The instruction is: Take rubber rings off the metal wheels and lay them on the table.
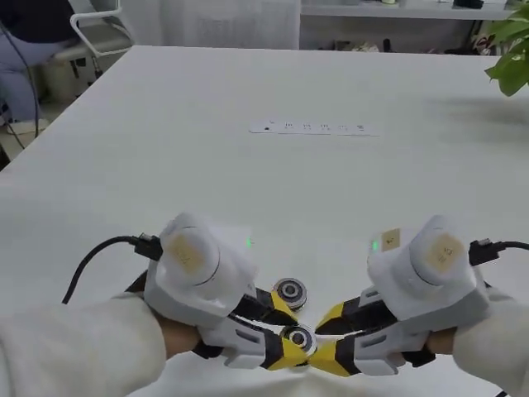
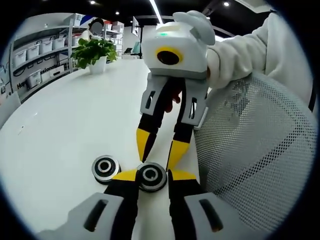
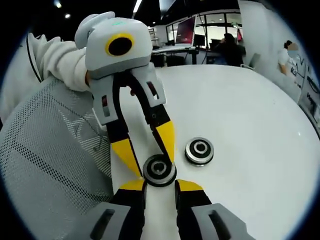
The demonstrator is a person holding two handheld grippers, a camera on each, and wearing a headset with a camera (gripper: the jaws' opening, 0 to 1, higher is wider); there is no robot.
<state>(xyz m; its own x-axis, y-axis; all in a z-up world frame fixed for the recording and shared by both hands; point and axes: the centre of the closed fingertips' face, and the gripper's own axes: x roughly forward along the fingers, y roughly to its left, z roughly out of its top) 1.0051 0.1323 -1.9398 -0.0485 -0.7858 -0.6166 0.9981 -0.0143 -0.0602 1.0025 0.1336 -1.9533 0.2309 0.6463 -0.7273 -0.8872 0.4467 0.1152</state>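
**White table, both grippers nose to nose on one wheel**

Big white table, office shelves way off behind it, so nothing is crowding the work.

The left gripper has its yellow tips pressed on the near wheel at 9 and 3 o'clock in its own view. To me that reads as clamped on it. The right gripper comes in from 12 o'clock in that same view, jaws a little apart and tips right at the wheel's far rim. I honestly can't tell if it's pinching anything or just touching.

The wheel sits face up, axle pointing up, close to the table's near edge. The dark outer band is what I'd take for the rubber ring, and it looks like it's on the wheel. So my guess is the left one holds while the right one has to hook that band from the opposite side. Both grippers are about equally close.

From the head view the two grippers tilt inward in a shallow V, with white sleeves low at 7 and 5 o'clock.

A second wheel lies just beside the near one, at 12 o'clock. A power strip is well beyond that, and a plant is out at 2 o'clock.
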